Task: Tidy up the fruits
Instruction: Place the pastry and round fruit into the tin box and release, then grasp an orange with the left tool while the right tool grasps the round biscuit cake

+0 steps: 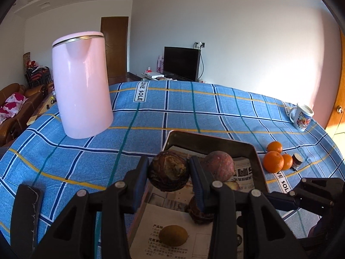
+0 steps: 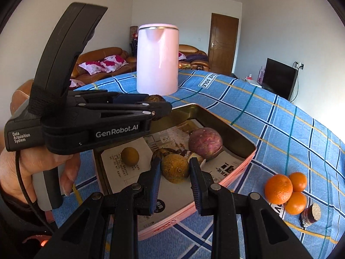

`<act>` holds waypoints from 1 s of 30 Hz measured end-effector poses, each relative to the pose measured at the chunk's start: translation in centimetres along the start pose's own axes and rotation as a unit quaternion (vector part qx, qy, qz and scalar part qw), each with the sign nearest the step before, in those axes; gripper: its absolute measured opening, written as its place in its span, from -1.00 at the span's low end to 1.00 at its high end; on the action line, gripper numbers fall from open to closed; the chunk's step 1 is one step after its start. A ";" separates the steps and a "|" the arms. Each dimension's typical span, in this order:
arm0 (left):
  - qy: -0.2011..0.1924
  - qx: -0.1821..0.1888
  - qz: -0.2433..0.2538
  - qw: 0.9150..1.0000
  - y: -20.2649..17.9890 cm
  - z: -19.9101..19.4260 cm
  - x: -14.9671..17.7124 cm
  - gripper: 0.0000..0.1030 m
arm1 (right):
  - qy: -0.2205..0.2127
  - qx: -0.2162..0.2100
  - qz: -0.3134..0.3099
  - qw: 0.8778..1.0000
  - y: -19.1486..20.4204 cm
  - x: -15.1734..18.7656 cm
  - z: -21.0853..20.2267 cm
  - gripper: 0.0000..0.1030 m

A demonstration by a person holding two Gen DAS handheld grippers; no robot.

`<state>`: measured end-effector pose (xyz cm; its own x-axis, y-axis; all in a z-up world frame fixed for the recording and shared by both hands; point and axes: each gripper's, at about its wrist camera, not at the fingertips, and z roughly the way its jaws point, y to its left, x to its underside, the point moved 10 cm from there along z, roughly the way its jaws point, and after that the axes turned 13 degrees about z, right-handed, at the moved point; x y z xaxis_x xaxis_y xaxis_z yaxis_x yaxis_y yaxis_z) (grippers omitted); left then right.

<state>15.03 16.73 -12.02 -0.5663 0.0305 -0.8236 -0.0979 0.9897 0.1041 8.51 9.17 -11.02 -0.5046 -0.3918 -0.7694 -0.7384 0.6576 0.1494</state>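
My left gripper (image 1: 169,168) is shut on a dark wrinkled passion fruit (image 1: 168,172) and holds it above the tin tray (image 1: 207,141). The left gripper also shows in the right wrist view (image 2: 159,108). My right gripper (image 2: 175,170) is shut on a yellow-brown fruit (image 2: 175,168) over the tray (image 2: 237,138). In the tray lie a purple-red fruit (image 2: 205,142), a small yellow fruit (image 2: 129,155) and a dark wrinkled fruit (image 2: 166,152), on newspaper lining. Three oranges (image 2: 284,191) lie on the blue checked cloth, right of the tray.
A tall pink kettle (image 1: 83,86) stands at the far left of the table. A printed mug (image 1: 301,117) stands at the far right edge. A small dark cork-topped jar (image 2: 310,214) lies beside the oranges. A sofa, door and TV are behind the table.
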 end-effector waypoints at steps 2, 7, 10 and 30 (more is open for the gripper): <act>0.008 0.000 -0.002 1.000 0.4 0.3 0.4 -0.22 | 0.017 -0.002 -0.003 1.000 0.3 0.5 0.7 -0.45; 0.007 -0.004 -0.008 1.000 0.5 0.1 0.4 -0.19 | 0.027 -0.001 -0.003 1.000 0.5 0.9 1.1 -0.27; -0.010 -0.007 -0.003 1.000 -0.3 -0.9 -0.6 0.10 | 0.005 0.005 -0.002 1.000 -0.4 0.4 -0.4 0.01; -0.004 0.093 0.088 0.992 -18.0 2.1 -4.5 0.35 | -0.021 0.166 0.191 0.967 -23.5 2.8 -7.4 0.02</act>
<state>21.08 -0.90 -11.34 -0.5546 0.2061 -0.8062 0.1557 0.9774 0.1427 21.16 -12.13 -12.05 -0.6878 -0.0574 -0.7236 -0.3137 0.9225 0.2249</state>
